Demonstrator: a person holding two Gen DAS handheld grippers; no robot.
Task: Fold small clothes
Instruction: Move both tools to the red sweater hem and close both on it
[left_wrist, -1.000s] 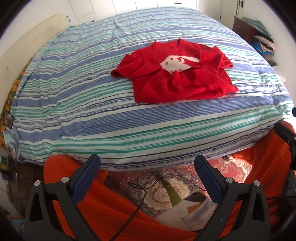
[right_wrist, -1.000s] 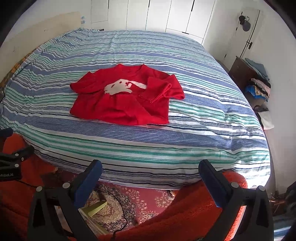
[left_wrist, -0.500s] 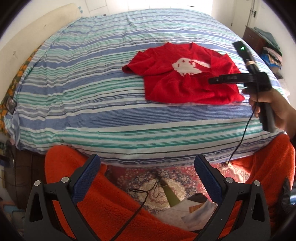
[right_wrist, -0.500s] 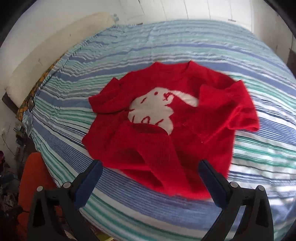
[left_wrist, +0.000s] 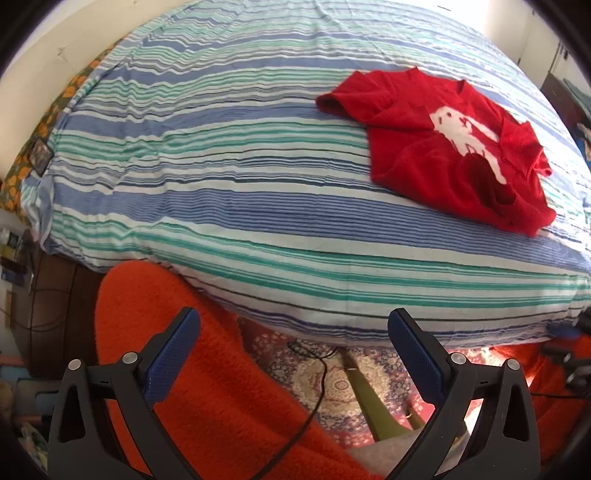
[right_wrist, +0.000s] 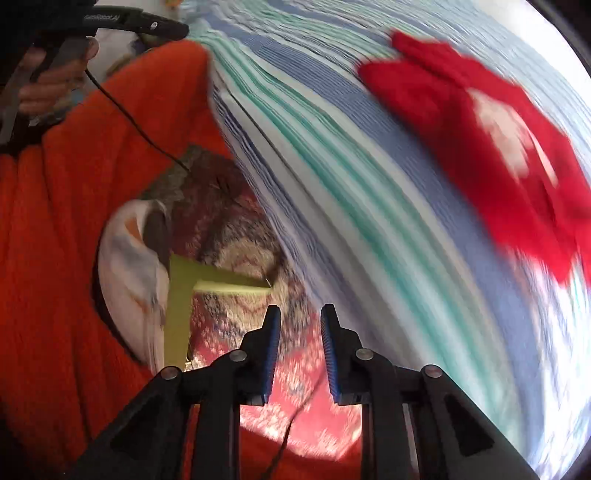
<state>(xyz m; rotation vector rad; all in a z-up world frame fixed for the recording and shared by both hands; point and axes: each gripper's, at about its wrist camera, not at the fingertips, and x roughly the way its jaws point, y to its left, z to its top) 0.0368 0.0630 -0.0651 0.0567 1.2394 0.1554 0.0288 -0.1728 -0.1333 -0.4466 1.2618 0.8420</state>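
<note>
1. Left wrist view: the left gripper hangs over the floor in front of the bed's near edge, its two blue-padded fingers spread wide with nothing between them.
2. Same view: the red sweater lies on the striped bedcover, toward the bed's right side and well back from the near edge. It is partly bunched, with a white figure on its front, one sleeve reaching left and the lower hem rumpled toward the right.
3. Same view: below the bed's near edge there is orange fleece fabric at the left and again at the far right, with a patterned rug between them and a thin black cable running across the rug.
4. Right wrist view: this frame is tilted and heavily motion-blurred. The right gripper points down at the rug beside the bed, its fingers drawn close with a narrow gap left between the pads, gripping nothing.
5. Same view: the red sweater shows as a blurred patch on the striped bedcover at the upper right, well apart from the right gripper.
6. Same view: at the top left corner a hand holds the black body of the other gripper, above the orange fleece fabric. A yellow-green object lies on the floor near the fingers; what it is cannot be told.
</note>
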